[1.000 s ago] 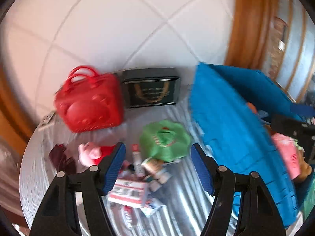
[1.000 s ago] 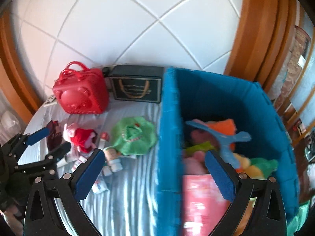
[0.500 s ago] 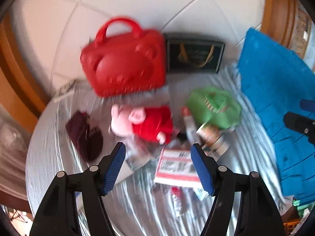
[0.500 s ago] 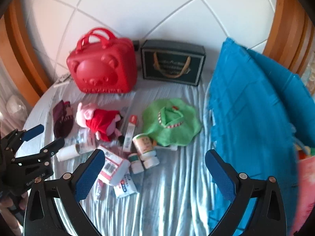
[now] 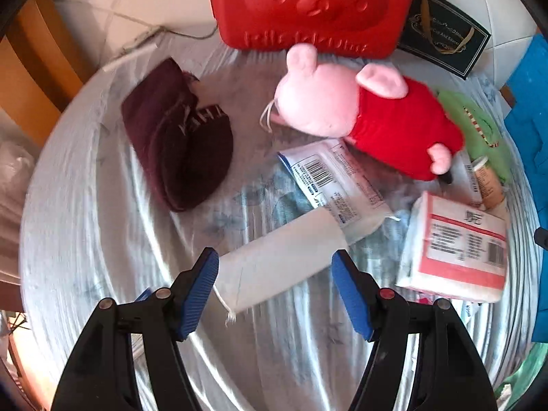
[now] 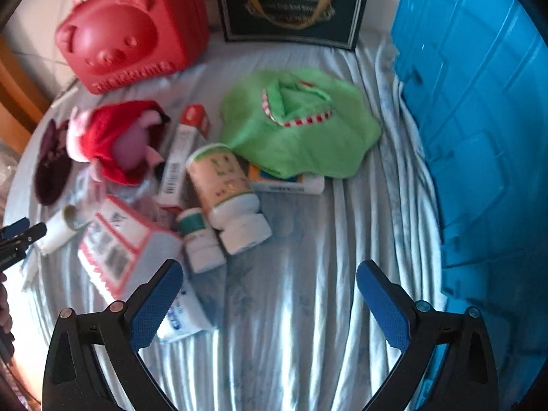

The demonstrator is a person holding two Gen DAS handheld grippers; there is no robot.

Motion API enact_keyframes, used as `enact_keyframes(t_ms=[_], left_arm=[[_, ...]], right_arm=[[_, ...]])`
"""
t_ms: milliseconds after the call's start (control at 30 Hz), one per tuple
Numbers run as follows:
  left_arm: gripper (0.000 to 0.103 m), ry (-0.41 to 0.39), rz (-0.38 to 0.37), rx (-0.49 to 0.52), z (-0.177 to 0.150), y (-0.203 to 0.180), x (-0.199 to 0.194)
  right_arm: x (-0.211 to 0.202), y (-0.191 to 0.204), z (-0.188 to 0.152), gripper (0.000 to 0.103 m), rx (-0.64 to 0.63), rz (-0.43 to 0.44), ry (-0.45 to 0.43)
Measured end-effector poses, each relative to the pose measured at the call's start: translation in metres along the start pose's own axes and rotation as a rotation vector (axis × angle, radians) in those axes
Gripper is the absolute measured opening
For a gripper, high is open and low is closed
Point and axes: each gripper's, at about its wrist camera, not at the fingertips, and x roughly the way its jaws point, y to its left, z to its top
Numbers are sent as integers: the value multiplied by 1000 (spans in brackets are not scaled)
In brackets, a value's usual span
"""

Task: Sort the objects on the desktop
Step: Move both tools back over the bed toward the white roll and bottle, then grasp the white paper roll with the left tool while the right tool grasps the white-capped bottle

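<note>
Two grippers over the cluttered counter, nothing grasped.
Left gripper (image 5: 275, 271) is spread wide, its blue pads flanking the white paper roll (image 5: 279, 260) without pressing it; the pink pig plush (image 5: 363, 116) lies beyond. Right gripper (image 6: 267, 293) hangs released above bare cloth, near the white bottle (image 6: 227, 191), beside the blue bin (image 6: 479, 137).

Glossy moulded red plastic case (image 5: 315, 7); soft plush pig (image 5: 363, 116); matt knitted maroon cloth (image 5: 178, 137); smooth white paper roll (image 5: 277, 257); shiny film-wrapped tissue pack (image 5: 455, 250); wrinkled, sheeny cloth over the tabletop (image 6: 301, 325); ribbed blue jaw pads.
</note>
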Motion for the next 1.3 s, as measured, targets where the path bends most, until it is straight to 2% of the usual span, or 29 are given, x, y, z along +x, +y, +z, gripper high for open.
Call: enact_keyframes(t_ms=[133, 267, 400, 533, 633, 700, 733, 933, 1000, 1167, 1300], left_arm=[[68, 19, -22, 104, -1, -4, 17], [68, 43, -80, 164, -4, -7, 29], [68, 49, -34, 229, -9, -16, 40], [64, 91, -43, 172, -7, -15, 53], [62, 118, -28, 123, -8, -16, 54], [62, 133, -25, 92, -10, -15, 54], [62, 140, -24, 70, -12, -13, 53], [60, 153, -25, 60, -22, -11, 50], [55, 152, -23, 54, -25, -11, 48], [51, 129, -21, 34, -31, -11, 34], [46, 68, -24, 51, -34, -15, 6]], right_arm=[[20, -7, 3, 103, 1, 20, 37], [34, -5, 5, 103, -30, 22, 65], [46, -7, 11, 103, -23, 31, 63], [54, -6, 24, 103, -19, 36, 62], [60, -2, 33, 103, -15, 49, 97], [62, 6, 39, 90, -39, 63, 100], [63, 10, 42, 80, -55, 61, 100], [77, 38, 52, 68, -160, 46, 141], [81, 39, 57, 59, -145, 59, 143], [85, 45, 62, 56, -172, 35, 164], [61, 40, 58, 53, -153, 49, 115]])
